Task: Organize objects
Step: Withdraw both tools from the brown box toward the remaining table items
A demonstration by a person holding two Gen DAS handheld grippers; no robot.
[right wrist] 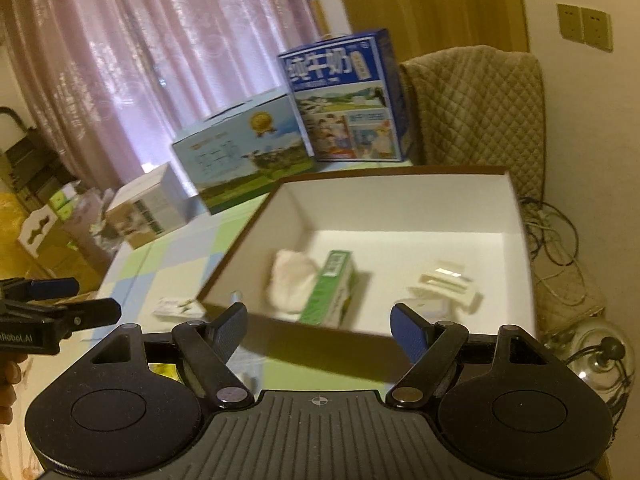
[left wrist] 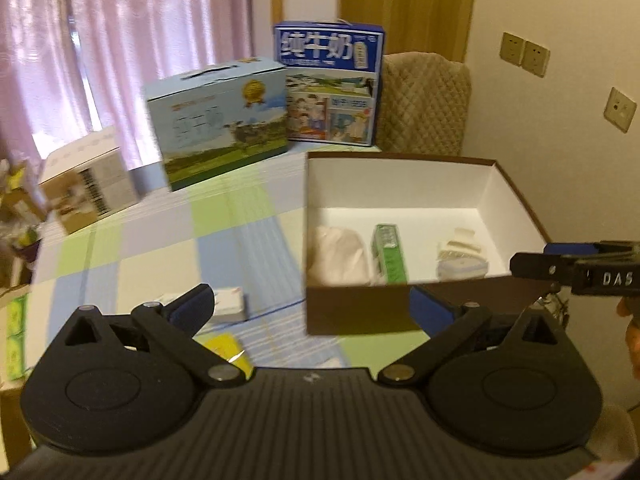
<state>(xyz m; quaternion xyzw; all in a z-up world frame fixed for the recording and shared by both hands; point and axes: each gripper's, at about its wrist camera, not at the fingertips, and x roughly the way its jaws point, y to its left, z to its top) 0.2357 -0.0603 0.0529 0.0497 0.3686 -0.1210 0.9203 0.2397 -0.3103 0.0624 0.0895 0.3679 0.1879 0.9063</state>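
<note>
From the left wrist view, the left gripper (left wrist: 312, 304) hangs with its fingers spread wide and empty above the checked desk (left wrist: 160, 240), just in front of the brown storage box (left wrist: 360, 312). Inside that box lie a soft pale cloth bundle (left wrist: 340, 256), a green carton (left wrist: 390, 254) and a cream hair clip (left wrist: 462, 246), the carton's long axis running from the near wall toward the far wall. Still outside, on the desk just left of the box, sits a small white packet (left wrist: 229, 305), and nearer the camera a yellow item (left wrist: 228, 350), partly hidden by a finger. Both look light; the packet seems stiff enough to pinch across its short sides, while the yellow item is too hidden to judge. The right gripper (left wrist: 532, 262) enters at the right edge beside the box's near corner; its state cannot be told here. From the right wrist view, the right gripper (right wrist: 320, 320) is open and empty, poised over the box's near wall. The green carton (right wrist: 330, 290) lies tilted against the cloth (right wrist: 292, 280), pointing away and slightly right. The white packet (right wrist: 178, 309) rests flat outside the box's left corner, long axis roughly crosswise.
</note>
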